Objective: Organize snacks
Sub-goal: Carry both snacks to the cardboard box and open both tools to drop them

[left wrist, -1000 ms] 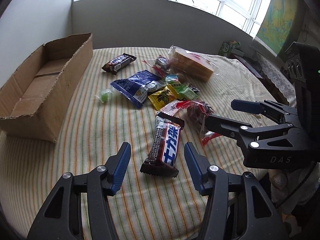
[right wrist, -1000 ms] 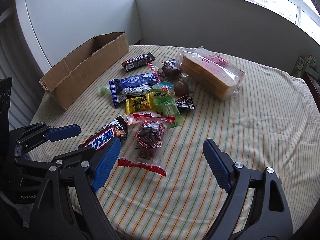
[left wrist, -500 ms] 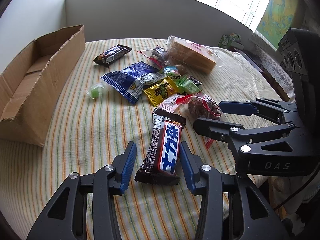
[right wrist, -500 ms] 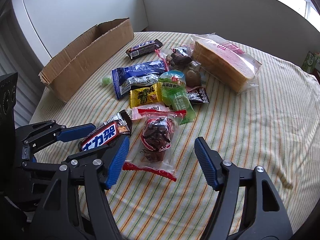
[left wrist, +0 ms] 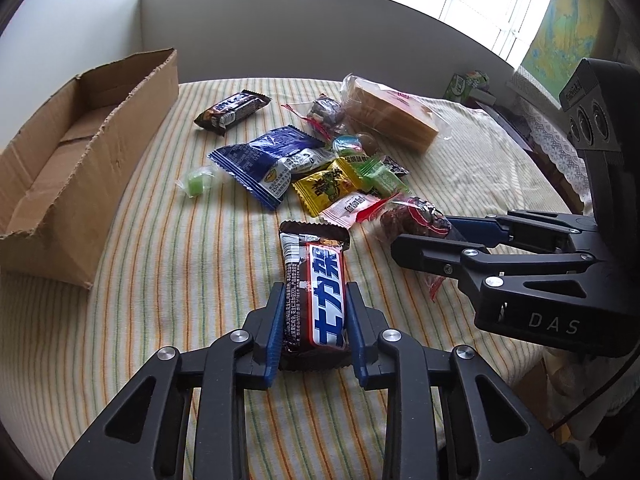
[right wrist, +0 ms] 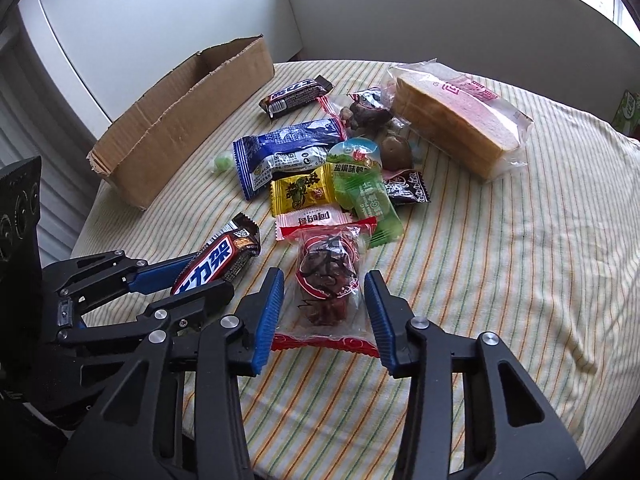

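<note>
Your work surface was a table with a striped cloth. An open cardboard box stood at its far left, well apart from both grippers. The loose snacks lay in a cluster at the centre: a blue packet, a yellow packet, a green packet, a pink-and-white sachet, a small green candy and a second dark chocolate bar farther off. A bagged loaf of sliced bread lay at the far right. Nothing lay between either gripper and its target.

Your left gripper was closing, its blue pads pressed against both long sides of the chocolate bar, which lay flat on the cloth and pointed away from you. Your right gripper was also closing at a medium width. The clear bag of dried fruit lay between its pads, with the left pad at the film's edge and a gap visible on the right side. The bag's red sealed edge lay nearest to you. The two grippers stood side by side, close together.

One second earlier, both grippers had stood much wider, with clear gaps on either side of each snack. Neither snack had shifted on the cloth since then.
</note>
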Tool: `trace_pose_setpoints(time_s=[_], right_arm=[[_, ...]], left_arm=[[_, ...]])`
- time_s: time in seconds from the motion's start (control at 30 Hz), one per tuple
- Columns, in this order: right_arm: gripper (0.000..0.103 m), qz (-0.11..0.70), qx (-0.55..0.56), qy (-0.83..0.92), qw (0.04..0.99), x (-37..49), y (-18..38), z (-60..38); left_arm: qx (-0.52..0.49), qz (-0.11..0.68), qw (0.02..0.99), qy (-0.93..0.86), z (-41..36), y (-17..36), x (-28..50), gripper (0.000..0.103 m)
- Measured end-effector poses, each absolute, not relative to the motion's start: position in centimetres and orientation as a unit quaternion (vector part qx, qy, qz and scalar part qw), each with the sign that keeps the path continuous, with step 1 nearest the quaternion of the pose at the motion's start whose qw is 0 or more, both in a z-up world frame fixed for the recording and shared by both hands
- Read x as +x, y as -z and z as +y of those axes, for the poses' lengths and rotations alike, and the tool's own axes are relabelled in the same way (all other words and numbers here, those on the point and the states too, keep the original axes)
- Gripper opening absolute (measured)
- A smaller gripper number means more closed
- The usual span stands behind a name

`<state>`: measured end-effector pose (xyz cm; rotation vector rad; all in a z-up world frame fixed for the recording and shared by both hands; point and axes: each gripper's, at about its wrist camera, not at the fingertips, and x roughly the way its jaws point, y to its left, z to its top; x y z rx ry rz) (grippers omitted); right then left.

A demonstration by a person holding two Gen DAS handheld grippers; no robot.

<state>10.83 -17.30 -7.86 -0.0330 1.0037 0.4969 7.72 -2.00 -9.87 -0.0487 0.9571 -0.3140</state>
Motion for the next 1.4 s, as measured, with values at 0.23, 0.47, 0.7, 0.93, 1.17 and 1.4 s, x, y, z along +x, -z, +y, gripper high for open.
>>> trace_pose_setpoints(time_s=[0.23,0.47,0.7,0.93,1.17,1.4], right_arm=[[0.039,0.458,-0.010,-0.244,0.855,10.6,6.3,-16.8],[0.037,0.419,-0.013,-0.256,0.871,10.6,2.6,-15.9],[0.037,0.391,-0.021,-0.276,0.878,12.0,-0.5,-13.8],[0.037,0.361,-0.038,-0.308,0.880,13.5,-3.1,-9.1],[0.037,0.361,-0.045,-0.341,0.867,16.1,-3.2,-3.3],[0.037,0.374,-0.062,-0.349,0.857,18.2,-1.7,0.9]], left_arm=[[-0.041,0.441,0.886,0.138,-1.0,8.0,7.0,0.026],[-0.052,0.410,0.902,0.125,0.6,5.2,7.1,0.026],[-0.065,0.380,0.917,0.103,3.2,2.5,8.0,0.026],[-0.082,0.356,0.929,0.057,7.7,1.0,9.0,0.026],[-0.096,0.343,0.934,0.021,11.3,0.5,10.4,0.026],[-0.109,0.356,0.928,0.002,13.5,1.6,11.9,0.026]])
